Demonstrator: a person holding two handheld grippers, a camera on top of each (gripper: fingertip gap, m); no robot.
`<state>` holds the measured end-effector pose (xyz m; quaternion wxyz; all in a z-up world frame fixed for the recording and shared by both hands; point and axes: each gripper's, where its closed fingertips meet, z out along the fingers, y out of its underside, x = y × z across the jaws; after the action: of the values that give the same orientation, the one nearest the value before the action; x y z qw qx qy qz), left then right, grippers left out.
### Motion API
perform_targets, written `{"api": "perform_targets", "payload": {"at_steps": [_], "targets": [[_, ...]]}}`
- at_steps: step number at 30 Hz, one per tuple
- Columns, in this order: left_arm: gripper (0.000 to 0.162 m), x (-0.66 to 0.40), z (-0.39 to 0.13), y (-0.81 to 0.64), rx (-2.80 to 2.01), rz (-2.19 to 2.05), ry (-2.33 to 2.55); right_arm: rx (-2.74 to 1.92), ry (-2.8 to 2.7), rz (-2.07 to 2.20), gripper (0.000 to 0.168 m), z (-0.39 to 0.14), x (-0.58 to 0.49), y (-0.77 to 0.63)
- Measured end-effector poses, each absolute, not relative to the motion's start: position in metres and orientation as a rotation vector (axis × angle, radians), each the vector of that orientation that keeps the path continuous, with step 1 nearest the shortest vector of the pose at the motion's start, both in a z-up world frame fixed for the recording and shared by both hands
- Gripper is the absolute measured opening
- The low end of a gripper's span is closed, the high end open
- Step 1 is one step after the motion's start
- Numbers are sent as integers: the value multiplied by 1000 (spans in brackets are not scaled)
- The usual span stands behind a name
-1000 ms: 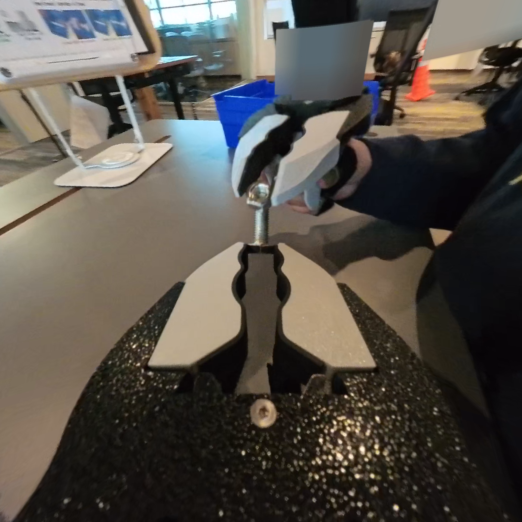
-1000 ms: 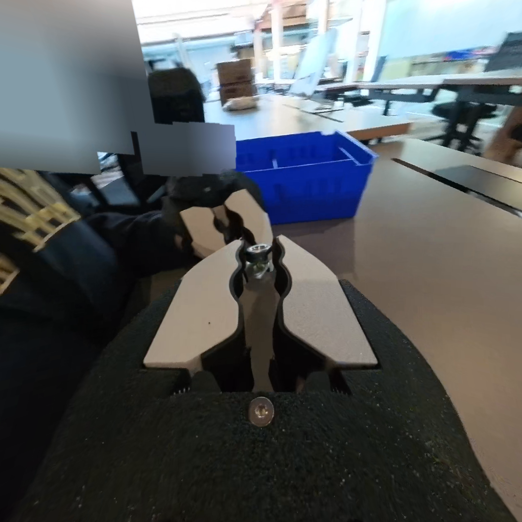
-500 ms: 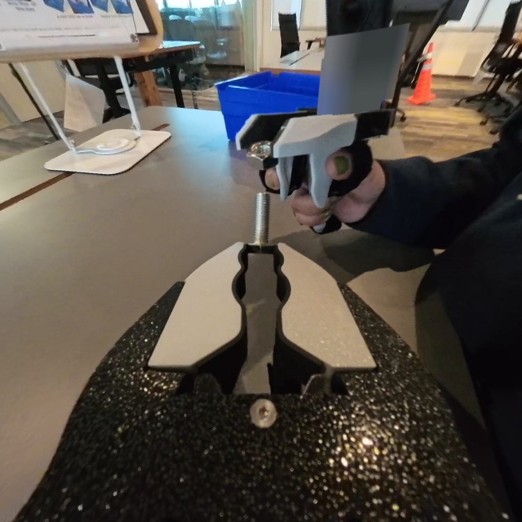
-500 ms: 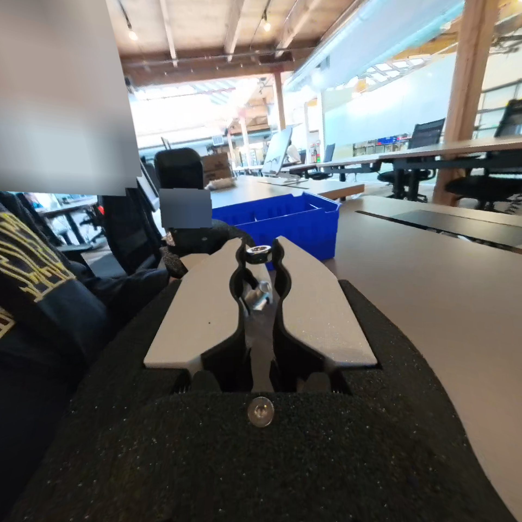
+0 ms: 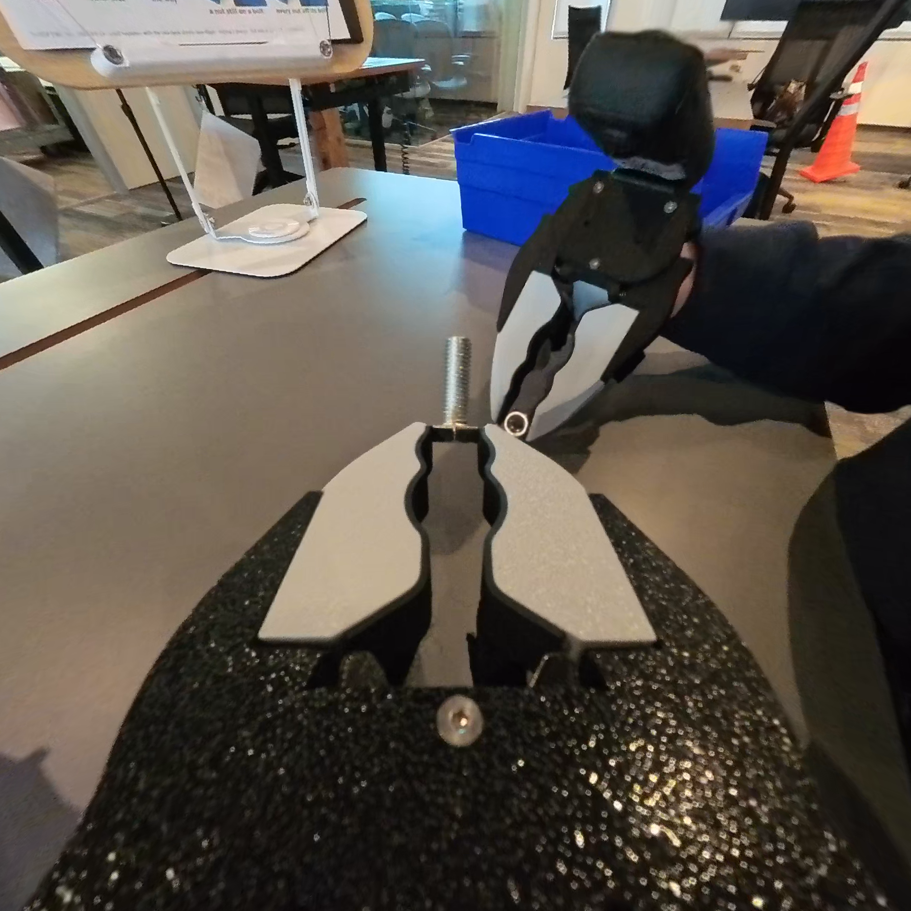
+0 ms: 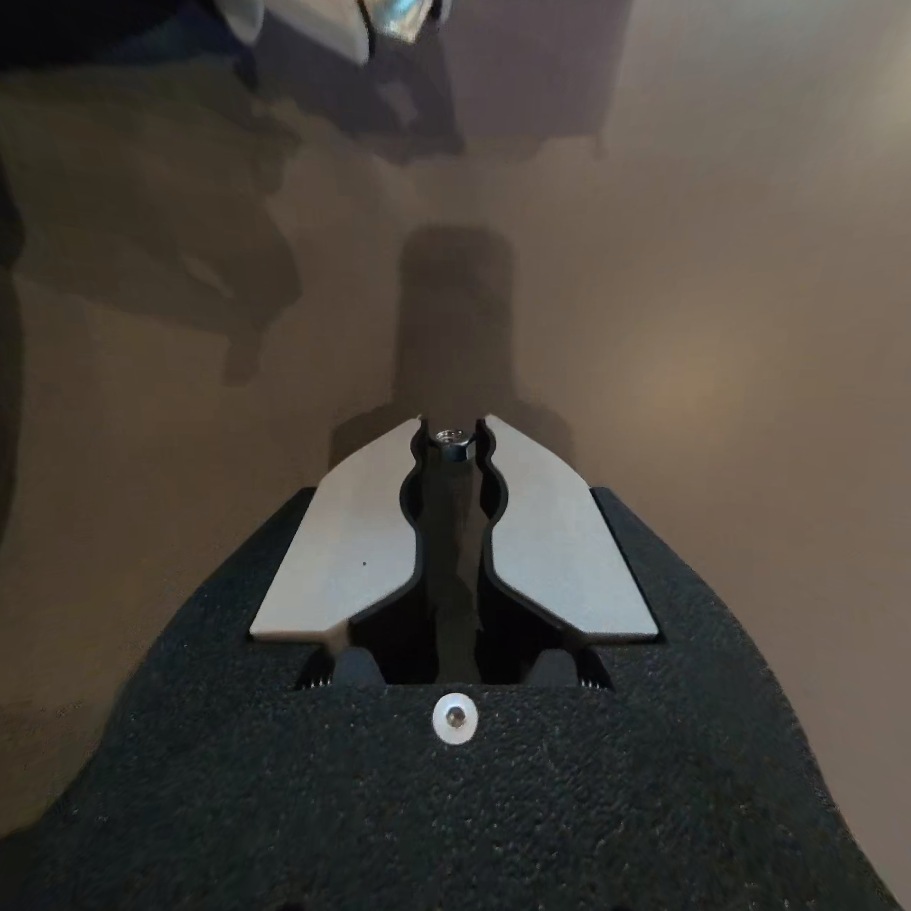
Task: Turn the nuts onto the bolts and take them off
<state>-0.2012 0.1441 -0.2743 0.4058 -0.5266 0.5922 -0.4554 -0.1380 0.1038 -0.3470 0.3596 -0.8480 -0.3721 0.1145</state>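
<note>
My left gripper (image 5: 454, 433) is shut on the head of a silver bolt (image 5: 457, 375), which stands upright with its bare threaded shaft pointing up above the grey table (image 5: 197, 419). My right gripper (image 6: 449, 428) is shut on a silver nut (image 6: 451, 442) at its fingertips and points down at the tabletop (image 6: 690, 296). In the left wrist view the right gripper (image 5: 517, 421) is tipped down just right of the bolt, with the nut (image 5: 515, 422) low at its tips, close to the table. The nut is off the bolt.
A blue bin (image 5: 532, 172) stands at the back of the table. A white sign stand (image 5: 268, 236) with a board sits at the back left. A person's dark sleeve (image 5: 798, 315) reaches in from the right. Office chairs and an orange cone (image 5: 838, 138) are beyond the table.
The right gripper lifted the nut off the top of the bolt, then swung down to the right of the bolt toward the table. The left gripper kept the bolt upright.
</note>
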Motion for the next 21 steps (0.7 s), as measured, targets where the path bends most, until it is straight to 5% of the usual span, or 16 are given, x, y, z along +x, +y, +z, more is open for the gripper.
{"api": "perform_targets", "payload": {"at_steps": [5,21], "targets": [[17,-200,-277,143,-1337,-1159,1506,-2294,-991,275,33,-352,-127,94],[17,-198,-283,135,-1306,-1106,1593,-2616,-1168,123,25,-355,-121,87]]}}
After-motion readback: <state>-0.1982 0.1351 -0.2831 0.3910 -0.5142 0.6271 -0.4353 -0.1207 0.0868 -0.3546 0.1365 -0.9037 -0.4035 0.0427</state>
